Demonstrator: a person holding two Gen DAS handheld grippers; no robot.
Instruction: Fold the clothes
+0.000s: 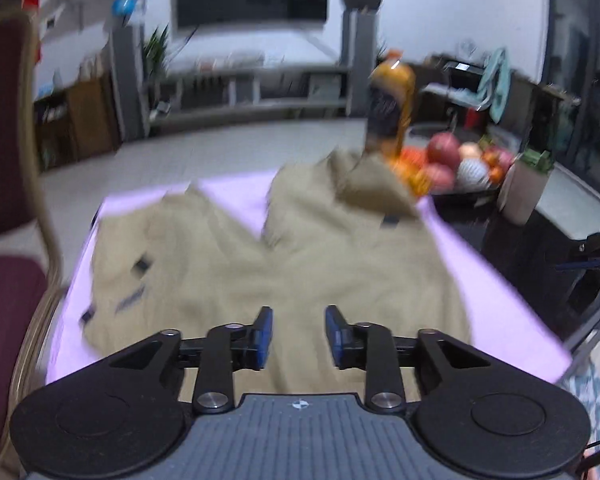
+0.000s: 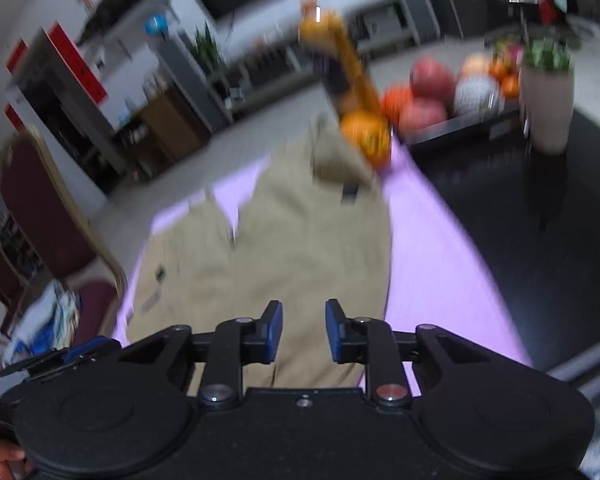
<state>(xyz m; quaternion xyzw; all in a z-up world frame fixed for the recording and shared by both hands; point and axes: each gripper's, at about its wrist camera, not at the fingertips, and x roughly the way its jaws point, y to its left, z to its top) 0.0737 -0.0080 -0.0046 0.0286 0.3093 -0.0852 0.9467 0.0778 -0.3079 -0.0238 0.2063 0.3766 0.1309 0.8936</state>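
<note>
hovering over tan trousers (image 1: 284, 256) spread on a lilac cloth (image 1: 496, 292), the left claw (image 1: 299, 336) and right claw (image 2: 304, 330) both stand apart, gripping nothing. the garment lies just ahead of and under each. judgement: pinch one fabric edge squarely, keeping layers aligned.
</note>
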